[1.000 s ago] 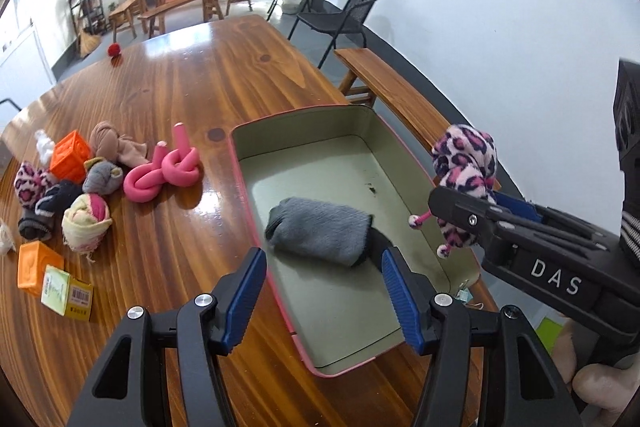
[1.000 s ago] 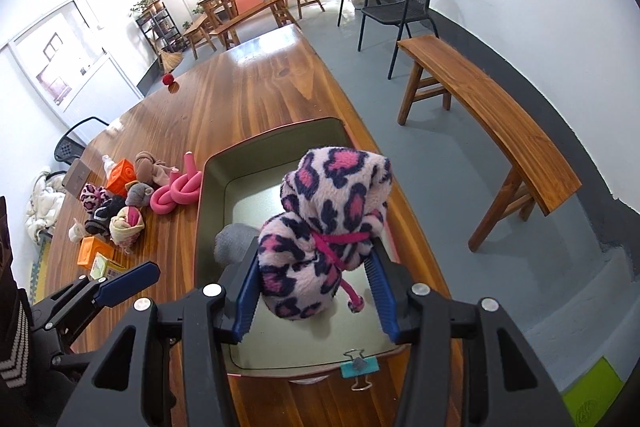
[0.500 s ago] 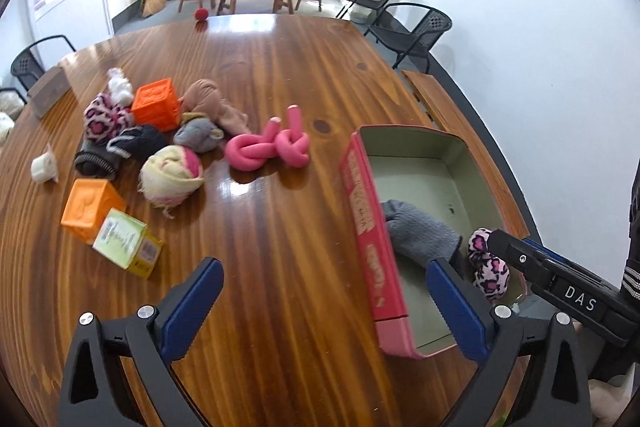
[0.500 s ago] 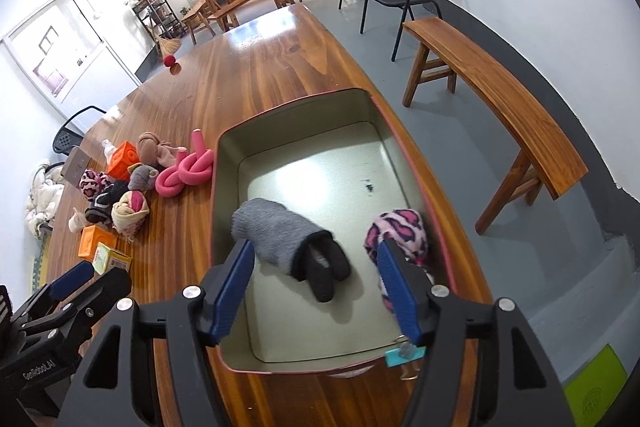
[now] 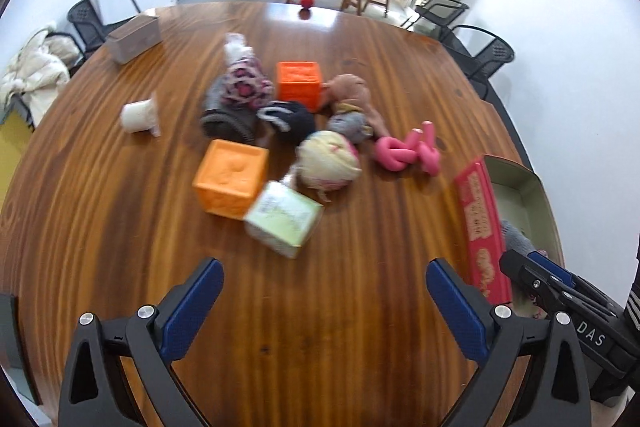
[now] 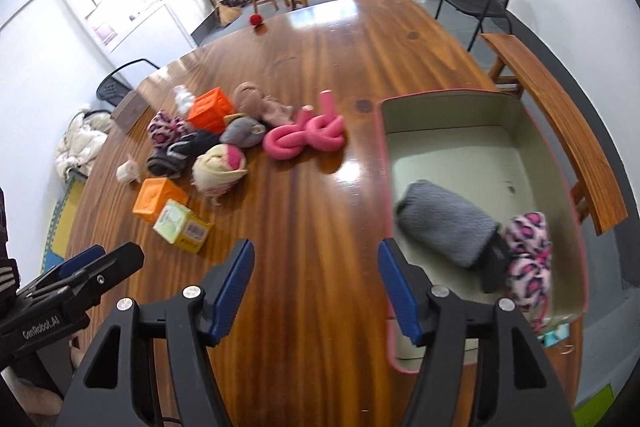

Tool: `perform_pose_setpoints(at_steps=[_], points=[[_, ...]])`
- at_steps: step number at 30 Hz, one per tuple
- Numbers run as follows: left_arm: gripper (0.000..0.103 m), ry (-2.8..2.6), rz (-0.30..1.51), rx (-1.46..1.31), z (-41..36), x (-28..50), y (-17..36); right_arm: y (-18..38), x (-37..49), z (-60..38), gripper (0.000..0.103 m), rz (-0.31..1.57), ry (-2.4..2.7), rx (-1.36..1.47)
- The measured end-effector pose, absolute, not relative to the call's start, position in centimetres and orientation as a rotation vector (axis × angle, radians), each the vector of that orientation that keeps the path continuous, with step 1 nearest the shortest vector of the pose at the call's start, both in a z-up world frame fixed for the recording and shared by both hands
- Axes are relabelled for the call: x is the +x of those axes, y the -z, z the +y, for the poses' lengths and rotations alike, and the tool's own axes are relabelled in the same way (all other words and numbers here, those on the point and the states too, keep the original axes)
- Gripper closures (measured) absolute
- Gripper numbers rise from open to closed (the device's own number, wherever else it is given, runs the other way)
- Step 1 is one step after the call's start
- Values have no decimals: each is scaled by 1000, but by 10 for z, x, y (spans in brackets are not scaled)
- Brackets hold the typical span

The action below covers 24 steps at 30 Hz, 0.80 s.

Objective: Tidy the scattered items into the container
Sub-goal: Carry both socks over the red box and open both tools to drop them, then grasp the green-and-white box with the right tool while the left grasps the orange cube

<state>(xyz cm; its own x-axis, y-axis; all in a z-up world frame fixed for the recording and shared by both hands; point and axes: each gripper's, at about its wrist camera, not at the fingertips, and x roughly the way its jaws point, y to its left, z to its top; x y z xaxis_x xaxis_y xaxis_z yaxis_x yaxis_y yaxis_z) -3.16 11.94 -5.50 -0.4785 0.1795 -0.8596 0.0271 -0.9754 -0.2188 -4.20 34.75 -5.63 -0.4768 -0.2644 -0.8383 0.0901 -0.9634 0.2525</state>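
Inside the container [image 6: 460, 143], a grey roll [image 6: 444, 223] and leopard plush [image 6: 528, 251] are lying; scattered items [image 5: 280, 131] are waiting mid-tabletop [image 5: 320, 307], so both the left tool [image 5: 324, 307] and right tool [image 6: 316, 283] are hanging apart, empty, facing them.

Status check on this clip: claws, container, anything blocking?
Both claws open, empty: left, right. Tin holds grey roll and leopard plush. Pile still on table, path unobstructed.
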Motion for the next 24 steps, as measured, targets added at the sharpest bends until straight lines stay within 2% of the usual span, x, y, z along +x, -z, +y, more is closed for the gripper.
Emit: perform_pose_setpoints(at_steps=[6, 18, 24], points=[[0, -2627, -327, -1581, 76, -29, 60, 66, -42, 303, 35, -226, 2474, 1504], [0, -2570, -292, -1615, 38, -37, 74, 90, -42, 253, 35, -213, 2453, 1571], [0, -2542, -295, -1627, 23, -44, 82, 101, -45, 231, 28, -177, 2440, 1589]])
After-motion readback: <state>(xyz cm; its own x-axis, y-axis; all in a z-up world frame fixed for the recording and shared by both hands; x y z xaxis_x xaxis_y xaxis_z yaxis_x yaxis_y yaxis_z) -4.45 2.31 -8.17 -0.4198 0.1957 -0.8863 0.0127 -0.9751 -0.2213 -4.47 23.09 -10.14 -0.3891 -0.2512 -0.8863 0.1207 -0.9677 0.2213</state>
